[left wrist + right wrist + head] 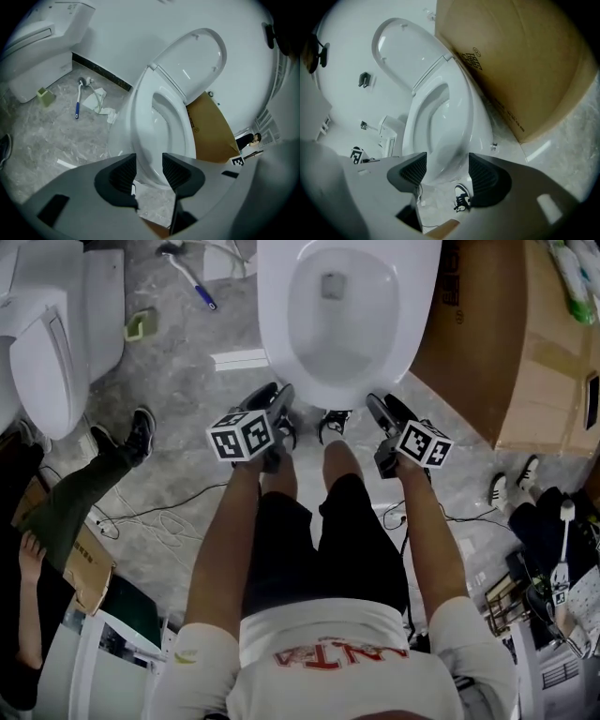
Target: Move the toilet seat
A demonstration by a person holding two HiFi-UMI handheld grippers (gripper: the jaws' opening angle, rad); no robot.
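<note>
A white toilet bowl (pixel 281 324) stands at the top middle of the head view, its basin uncovered. In both gripper views its seat and lid (pixel 192 61) (pixel 401 51) stand raised at the back; I cannot tell one from the other. My left gripper (pixel 279 397) is open at the bowl's front left rim. My right gripper (pixel 380 407) is open at the front right rim. In the left gripper view the jaws (pixel 149 171) frame the bowl's front with nothing between the pads. The right gripper's jaws (pixel 447 171) stand wide, the bowl's front edge beyond the gap.
A large cardboard box (pixel 506 343) stands close to the toilet's right. A second toilet (pixel 56 343) is at the left, with a blue-handled brush (pixel 192 277) and a green holder (pixel 141 324) on the floor between. A seated person's leg (pixel 84 484) and cables (pixel 159 517) lie left.
</note>
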